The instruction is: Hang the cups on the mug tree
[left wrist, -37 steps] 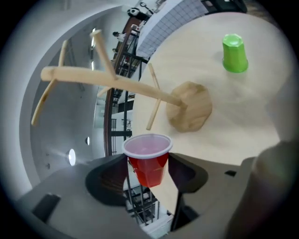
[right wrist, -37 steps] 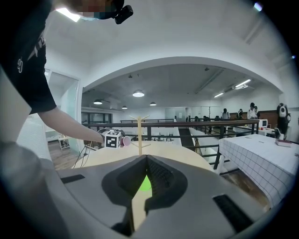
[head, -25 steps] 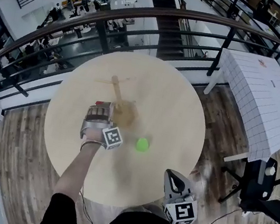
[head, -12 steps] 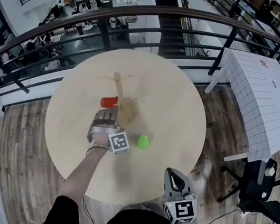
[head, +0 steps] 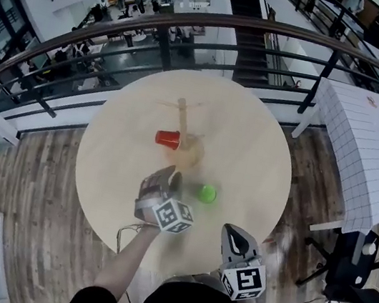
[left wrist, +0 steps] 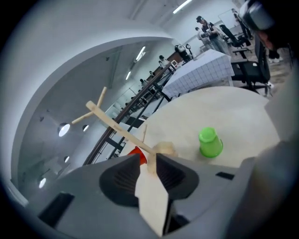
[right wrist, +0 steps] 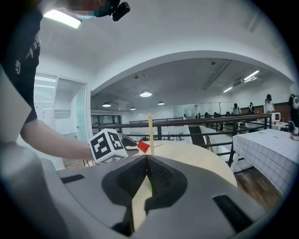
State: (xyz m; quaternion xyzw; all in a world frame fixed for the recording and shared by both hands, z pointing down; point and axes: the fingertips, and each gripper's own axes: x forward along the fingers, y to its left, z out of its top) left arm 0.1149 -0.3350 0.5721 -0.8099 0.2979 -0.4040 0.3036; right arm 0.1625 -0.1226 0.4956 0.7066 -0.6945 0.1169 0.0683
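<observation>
A wooden mug tree [head: 182, 120] stands on the round pale table [head: 249, 143]. A red cup [head: 167, 138] hangs from a peg on its left side. To the tree's near right, a green cup [head: 207, 193] sits upside down on the table. My left gripper [head: 168, 178] hovers just short of the tree's base and left of the green cup. Its jaws have just been closing; a narrow gap remains and nothing is between them. In the left gripper view the tree [left wrist: 112, 123], red cup [left wrist: 136, 151] and green cup [left wrist: 210, 143] lie ahead. My right gripper [head: 233, 233] is shut and empty near the table's front edge.
A dark curved railing [head: 198, 22] runs behind the table, with an open drop to a lower floor beyond. A white checked table [head: 372, 143] and a black office chair [head: 351, 263] stand to the right on the wood floor.
The left gripper has drawn back from the mug tree toward me and rolled, leaving the red cup hanging on the peg. Its jaws have narrowed. The right gripper has barely shifted.
</observation>
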